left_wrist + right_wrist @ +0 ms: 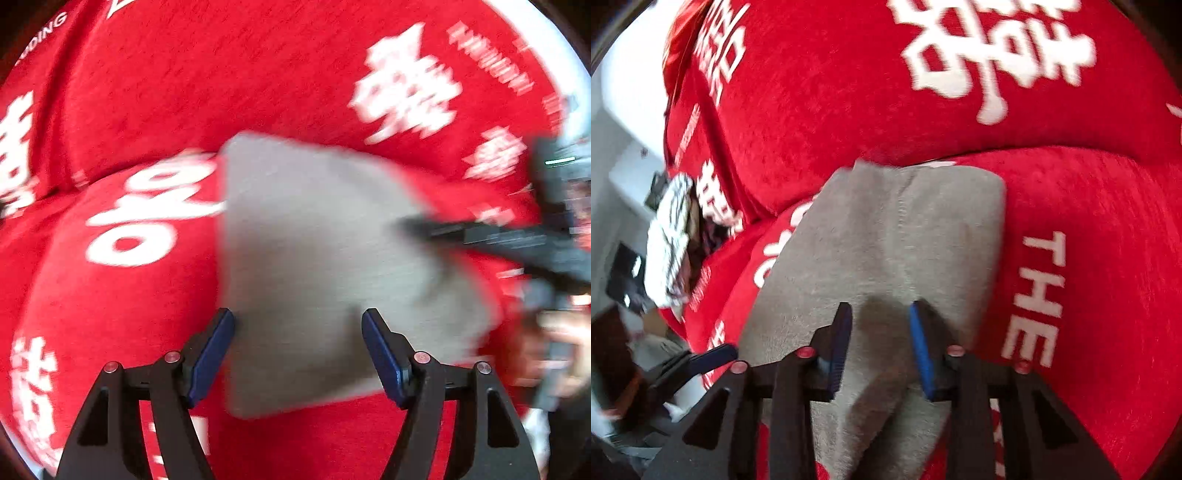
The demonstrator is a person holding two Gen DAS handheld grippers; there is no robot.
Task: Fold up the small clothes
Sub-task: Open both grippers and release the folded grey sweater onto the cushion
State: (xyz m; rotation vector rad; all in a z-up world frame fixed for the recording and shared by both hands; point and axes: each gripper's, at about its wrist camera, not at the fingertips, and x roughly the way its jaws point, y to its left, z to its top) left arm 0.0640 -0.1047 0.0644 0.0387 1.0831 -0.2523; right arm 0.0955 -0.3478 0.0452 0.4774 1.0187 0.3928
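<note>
Grey garment (pixel 314 258) lies folded into a compact block on a red printed cover (pixel 147 92), folding seemingly near done. At left, 1 left gripper (pixel 298 354) hovers spread wide, empty; at right, 1 right gripper (pixel 881 347), tilted downward, half-closed, straddles a raised ridge, pads not visibly pinching.

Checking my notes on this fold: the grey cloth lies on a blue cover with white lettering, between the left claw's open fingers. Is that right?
Not quite: the cover is red, not blue, as the left wrist view shows. The grey cloth does lie on it, between the left claw's open fingers.
</note>
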